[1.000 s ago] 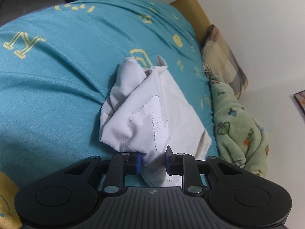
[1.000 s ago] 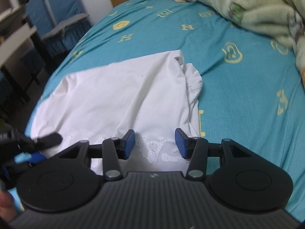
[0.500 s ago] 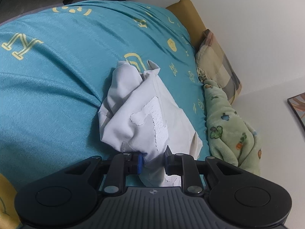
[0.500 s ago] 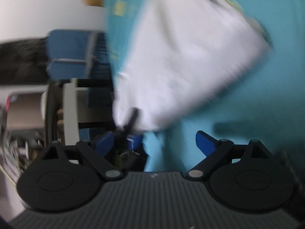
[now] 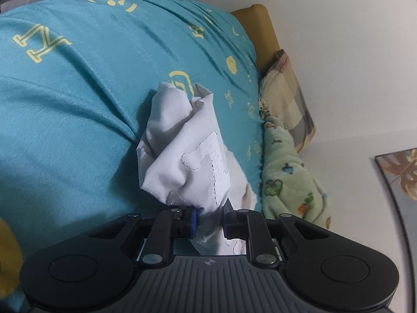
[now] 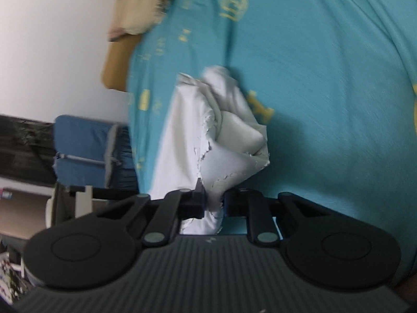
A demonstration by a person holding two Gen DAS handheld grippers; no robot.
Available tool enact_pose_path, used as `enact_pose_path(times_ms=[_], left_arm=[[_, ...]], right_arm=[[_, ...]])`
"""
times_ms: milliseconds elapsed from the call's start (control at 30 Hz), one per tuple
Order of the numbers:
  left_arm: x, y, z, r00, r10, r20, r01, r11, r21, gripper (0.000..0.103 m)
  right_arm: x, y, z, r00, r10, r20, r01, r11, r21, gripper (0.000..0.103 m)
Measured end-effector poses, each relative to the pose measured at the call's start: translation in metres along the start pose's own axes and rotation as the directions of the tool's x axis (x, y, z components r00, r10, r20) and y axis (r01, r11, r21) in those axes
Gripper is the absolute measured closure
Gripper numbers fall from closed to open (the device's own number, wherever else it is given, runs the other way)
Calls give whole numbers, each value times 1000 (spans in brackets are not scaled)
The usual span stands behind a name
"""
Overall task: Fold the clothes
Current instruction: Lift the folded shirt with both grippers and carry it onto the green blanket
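We see from two fisheye cameras, each low behind a hand-held gripper, angled down over the bed (image 5: 78, 109) at close range. Both views share the white garment (image 5: 187, 156) (image 6: 208, 135) and the teal bedspread.

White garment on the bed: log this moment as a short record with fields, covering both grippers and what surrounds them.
surface: bed with teal sheet, yellow print
garment: white garment, bunched, partly lifted off the sheet
left gripper: jaws closing, cloth pinched between the pads
right gripper: jaws closing, cloth pinched between the pads
beside garment: green patterned blanket, checked pillow near the wall
fold state: not yet folded flat
image quality: right wrist view slightly blurred
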State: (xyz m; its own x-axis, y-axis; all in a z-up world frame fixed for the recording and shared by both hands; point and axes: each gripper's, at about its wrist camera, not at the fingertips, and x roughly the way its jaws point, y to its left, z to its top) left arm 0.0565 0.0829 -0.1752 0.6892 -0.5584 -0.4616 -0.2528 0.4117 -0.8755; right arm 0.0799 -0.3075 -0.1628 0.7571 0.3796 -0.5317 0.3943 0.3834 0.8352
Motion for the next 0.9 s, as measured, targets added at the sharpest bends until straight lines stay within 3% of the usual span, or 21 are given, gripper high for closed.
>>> enact_pose_path(times_ms=[133,233,500,667,900], left_arm=[[-27,-20,-5,1000,6,-19,-6,1000,25,85],[-41,-44,-9,997,26,-76,-23,999,34,85],[-51,-147,-47,984,23,-175,6,987,162,85],[-5,-220,-78,971,25,-240,35,969,243,85],[120,-332,-120,941,27,-337,100,931,352,85]], right_arm=[[-31,19,-8,1000,22,16,-21,998,-64,89],[-58,30,-9,999,41,30,-39,996,-76,89],[-156,44,13,988,114,105,-103,990,-100,89],[-200,37,61,980,119,158,-111,992,-62,89],[-226,36,179,959,85,269,-74,996,-49,89]])
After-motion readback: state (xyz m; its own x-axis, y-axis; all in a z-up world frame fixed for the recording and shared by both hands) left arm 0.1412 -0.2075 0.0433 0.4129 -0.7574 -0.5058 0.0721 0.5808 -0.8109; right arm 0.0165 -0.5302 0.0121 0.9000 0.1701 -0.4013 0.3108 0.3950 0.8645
